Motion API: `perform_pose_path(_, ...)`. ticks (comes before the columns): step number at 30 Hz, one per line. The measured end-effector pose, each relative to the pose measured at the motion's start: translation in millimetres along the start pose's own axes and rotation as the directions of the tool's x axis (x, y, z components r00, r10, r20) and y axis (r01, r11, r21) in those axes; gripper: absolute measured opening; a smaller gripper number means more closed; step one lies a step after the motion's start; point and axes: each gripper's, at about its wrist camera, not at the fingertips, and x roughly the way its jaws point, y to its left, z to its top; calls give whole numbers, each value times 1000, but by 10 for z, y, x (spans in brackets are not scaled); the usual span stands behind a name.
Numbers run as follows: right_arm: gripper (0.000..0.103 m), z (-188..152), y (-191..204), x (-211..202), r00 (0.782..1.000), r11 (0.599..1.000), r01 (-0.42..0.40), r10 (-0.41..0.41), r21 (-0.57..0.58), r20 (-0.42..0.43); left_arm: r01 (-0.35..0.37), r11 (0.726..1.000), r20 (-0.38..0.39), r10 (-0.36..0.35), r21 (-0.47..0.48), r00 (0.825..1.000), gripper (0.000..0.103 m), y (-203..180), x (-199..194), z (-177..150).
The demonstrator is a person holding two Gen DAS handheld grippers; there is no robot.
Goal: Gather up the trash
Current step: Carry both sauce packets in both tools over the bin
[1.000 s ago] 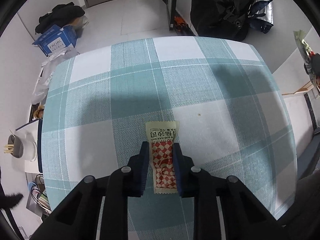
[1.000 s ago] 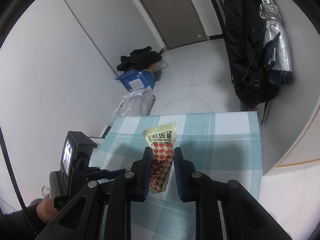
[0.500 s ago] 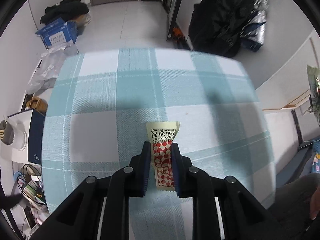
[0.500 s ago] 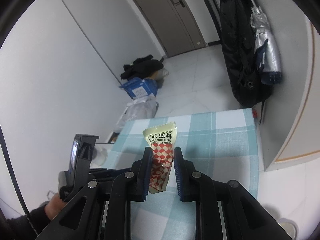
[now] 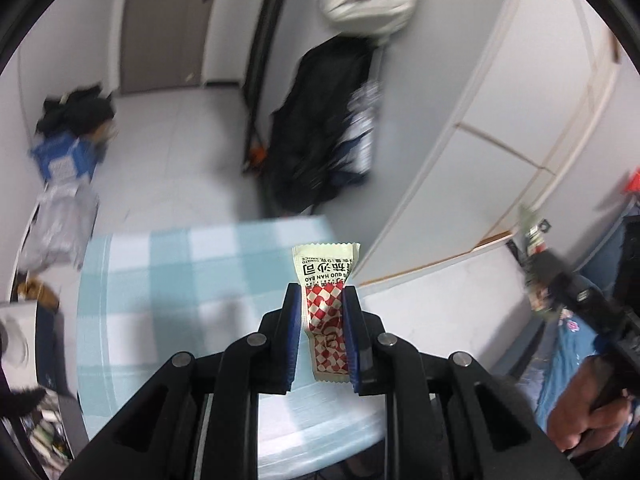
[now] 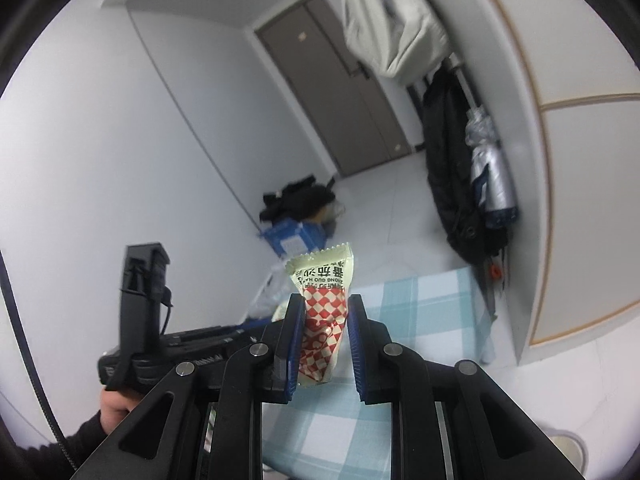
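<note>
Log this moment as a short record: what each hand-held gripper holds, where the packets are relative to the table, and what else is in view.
left hand-held gripper: shut on a red-checked sauce packet
right hand-held gripper: shut on a second packet of the same print
packets: both upright in the jaws, off the table
table: blue-and-white checked cloth, below both grippers
floor: blue box with dark clothes on it
wall side: dark coat hanging, door closed
image quality: left view blurred
</note>
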Motion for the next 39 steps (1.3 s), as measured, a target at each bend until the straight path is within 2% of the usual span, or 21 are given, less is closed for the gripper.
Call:
perform_pose_path(5,21,51,-80,-602,995,999,42,-42,5,88,44,994,51,-49,103,997,15,-498,-230,94)
perform_pose_path(14,21,-57,-409,-1378,974,991,111,-123,71,188,132,967,40,-144,216,989,15,-1262,-268,89)
perform_pose_path(21,21,-196,-624,-1770,958,982,156,-176,103,227,166,944,6,-175,284,985,15,-1663,-153,8)
perform_pose_path(31,21,-450,-1127,-2095,937,956,230,-268,180,224,202,912,-120,-170,358,978,15,-2138,314,-173)
perform_pose_path(35,21,-607,-1432,-2108,934,936,261,-307,237,183,242,904,-212,-174,353,962,15,-2303,659,-314)
perform_pose_path(39,21,-805,-1805,-2038,929,902,291,-346,319,129,278,898,-325,-165,340,931,15,-2438,1065,-453)
